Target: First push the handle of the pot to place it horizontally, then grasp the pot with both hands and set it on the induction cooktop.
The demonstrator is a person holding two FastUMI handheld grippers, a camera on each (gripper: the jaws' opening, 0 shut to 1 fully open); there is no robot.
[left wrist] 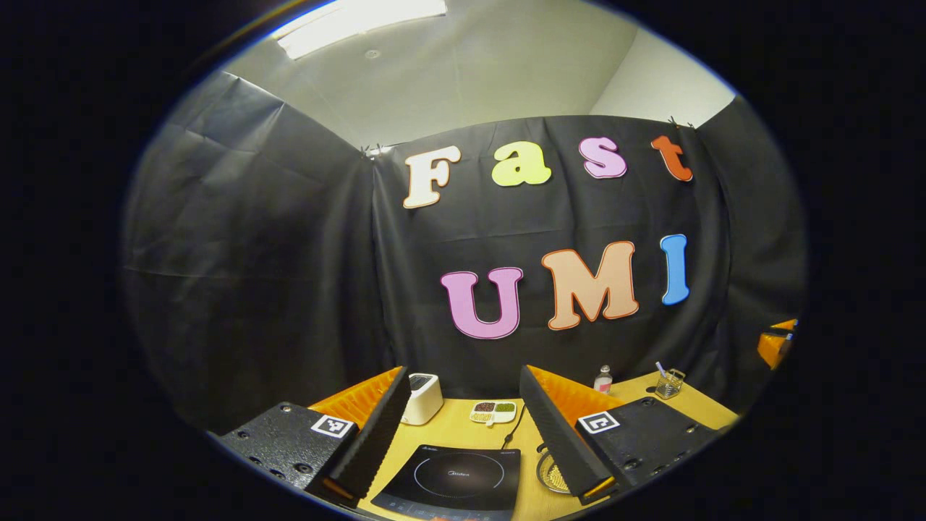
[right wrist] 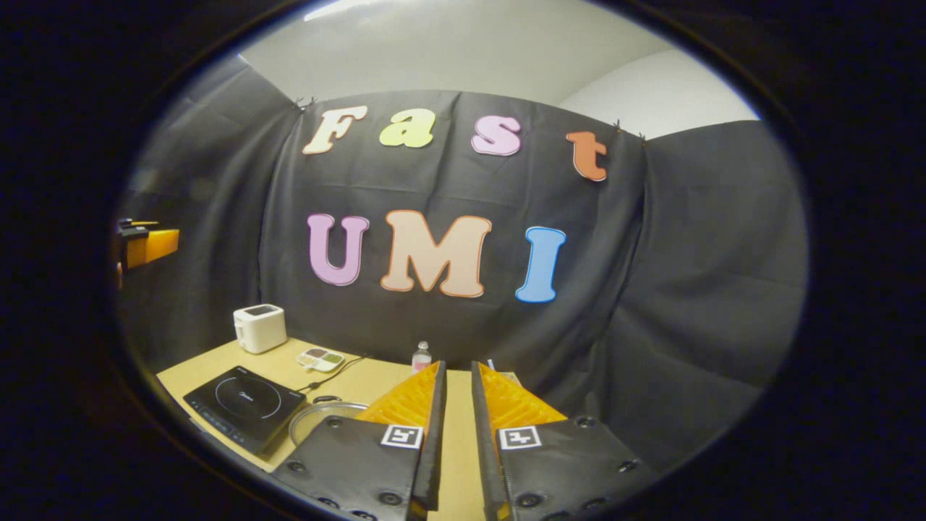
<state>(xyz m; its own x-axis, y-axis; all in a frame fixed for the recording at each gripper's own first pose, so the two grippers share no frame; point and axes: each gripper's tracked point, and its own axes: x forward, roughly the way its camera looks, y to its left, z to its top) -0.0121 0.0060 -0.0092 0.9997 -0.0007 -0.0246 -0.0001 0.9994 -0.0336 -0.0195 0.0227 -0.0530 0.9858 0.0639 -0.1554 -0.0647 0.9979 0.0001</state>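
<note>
Left tool [left wrist: 463,434] open above cooktop [left wrist: 452,479]; pot [left wrist: 551,472] beside.

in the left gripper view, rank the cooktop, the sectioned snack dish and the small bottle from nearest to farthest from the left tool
1. Induction cooktop: lies right ahead, between the fingers of the left tool.
2. Sectioned dish: behind the cooktop, mid-table.
3. Small bottle: at the table's back edge by the cloth wall, showing past the right finger.

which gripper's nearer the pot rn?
Hard to call, likely right. Right gripper has the pot just beside its left finger; left gripper sees the pot behind its right finger.
</note>
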